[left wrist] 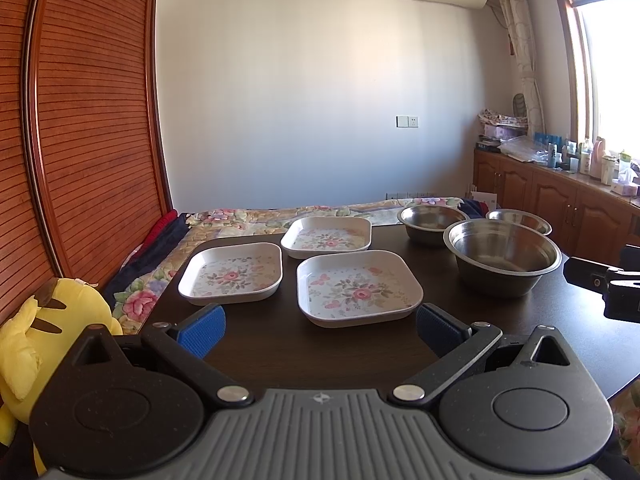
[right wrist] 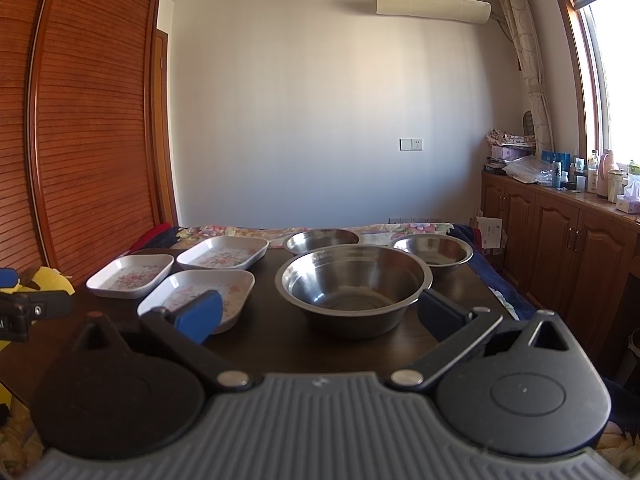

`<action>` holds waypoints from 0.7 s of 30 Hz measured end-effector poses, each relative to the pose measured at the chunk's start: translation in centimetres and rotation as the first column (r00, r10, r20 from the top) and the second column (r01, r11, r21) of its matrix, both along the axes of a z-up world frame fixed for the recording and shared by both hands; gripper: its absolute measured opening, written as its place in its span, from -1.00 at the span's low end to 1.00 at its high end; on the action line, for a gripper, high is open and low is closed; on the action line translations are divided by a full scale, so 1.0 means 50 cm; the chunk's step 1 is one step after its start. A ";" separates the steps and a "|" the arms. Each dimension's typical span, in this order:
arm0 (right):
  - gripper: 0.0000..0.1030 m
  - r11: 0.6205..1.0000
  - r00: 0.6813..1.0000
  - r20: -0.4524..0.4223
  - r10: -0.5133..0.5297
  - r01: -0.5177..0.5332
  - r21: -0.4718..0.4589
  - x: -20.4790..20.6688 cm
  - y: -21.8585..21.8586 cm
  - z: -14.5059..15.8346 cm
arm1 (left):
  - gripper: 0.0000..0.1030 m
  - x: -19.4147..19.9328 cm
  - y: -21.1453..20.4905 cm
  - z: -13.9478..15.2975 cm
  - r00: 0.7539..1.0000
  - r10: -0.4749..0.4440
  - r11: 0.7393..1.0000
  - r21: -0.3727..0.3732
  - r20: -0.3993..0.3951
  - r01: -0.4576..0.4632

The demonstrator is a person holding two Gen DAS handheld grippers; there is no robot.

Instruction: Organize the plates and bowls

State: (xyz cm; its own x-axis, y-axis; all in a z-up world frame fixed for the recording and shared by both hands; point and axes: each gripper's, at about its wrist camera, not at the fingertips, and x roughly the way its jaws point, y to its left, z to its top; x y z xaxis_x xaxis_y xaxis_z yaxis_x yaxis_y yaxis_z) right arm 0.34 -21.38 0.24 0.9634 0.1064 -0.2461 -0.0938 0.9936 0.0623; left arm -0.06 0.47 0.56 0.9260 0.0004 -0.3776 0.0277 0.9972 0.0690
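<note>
Three square floral plates lie on a dark table [left wrist: 280, 344]: a near one [left wrist: 358, 288], a left one [left wrist: 232, 274] and a far one [left wrist: 326, 237]. Three steel bowls stand to their right: a large near one [left wrist: 504, 258], one behind it [left wrist: 430, 220] and a far right one [left wrist: 518, 220]. My left gripper [left wrist: 318, 330] is open and empty, just short of the near plate. My right gripper [right wrist: 320, 314] is open and empty, its fingers on either side of the large bowl [right wrist: 352, 284], not touching it. The plates [right wrist: 200, 296] lie to the bowl's left.
A yellow plush toy [left wrist: 40, 344] sits left of the table. A floral bedspread [left wrist: 248, 216] lies behind the table. A wooden wardrobe [left wrist: 80, 120] stands left. Wooden cabinets [left wrist: 560, 204] with bottles run along the right wall under the window.
</note>
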 end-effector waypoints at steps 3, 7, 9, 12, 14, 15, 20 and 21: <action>1.00 1.000 1.000 0.000 -0.001 0.001 0.000 0.000 -0.001 0.000 | 1.00 -0.001 -0.001 -0.001 1.000 -0.004 1.000 -0.003 -0.001 0.004; 1.00 1.000 1.000 0.001 0.000 0.000 0.004 -0.002 -0.003 0.001 | 1.00 -0.001 -0.002 -0.005 1.000 -0.004 1.000 0.000 -0.004 0.004; 1.00 1.000 1.000 0.001 0.001 -0.001 0.004 -0.002 -0.003 0.001 | 1.00 -0.001 -0.004 -0.007 1.000 -0.004 1.000 0.001 -0.005 0.004; 1.00 1.000 1.000 -0.001 0.000 0.000 0.004 -0.002 -0.003 0.001 | 1.00 -0.001 -0.004 -0.011 1.000 -0.004 1.000 0.000 -0.008 0.004; 1.00 1.000 1.000 -0.003 0.000 0.000 0.002 -0.002 -0.002 -0.001 | 1.00 0.001 -0.004 -0.015 1.000 -0.004 1.000 -0.001 -0.014 0.004; 1.00 1.000 1.000 -0.005 0.001 -0.001 0.002 -0.002 -0.002 -0.002 | 1.00 0.002 -0.003 -0.019 1.000 -0.004 1.000 0.000 -0.018 0.004; 1.00 1.000 1.000 -0.018 0.009 -0.009 -0.002 0.009 0.002 -0.011 | 1.00 0.020 0.003 -0.041 0.998 0.000 1.000 -0.002 -0.056 0.000; 1.00 1.000 1.000 -0.020 0.011 -0.011 -0.003 0.012 0.003 -0.012 | 1.00 0.024 0.005 -0.045 0.998 0.000 1.000 -0.003 -0.065 -0.001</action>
State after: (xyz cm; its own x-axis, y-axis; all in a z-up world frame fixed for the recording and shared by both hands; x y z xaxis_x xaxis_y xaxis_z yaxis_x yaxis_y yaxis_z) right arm 0.93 -21.26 -0.37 0.9571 0.1159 -0.2654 -0.1033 0.9928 0.0610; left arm 1.15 0.71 -1.68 0.8996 -0.0006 -0.4366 0.0316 0.9975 0.0636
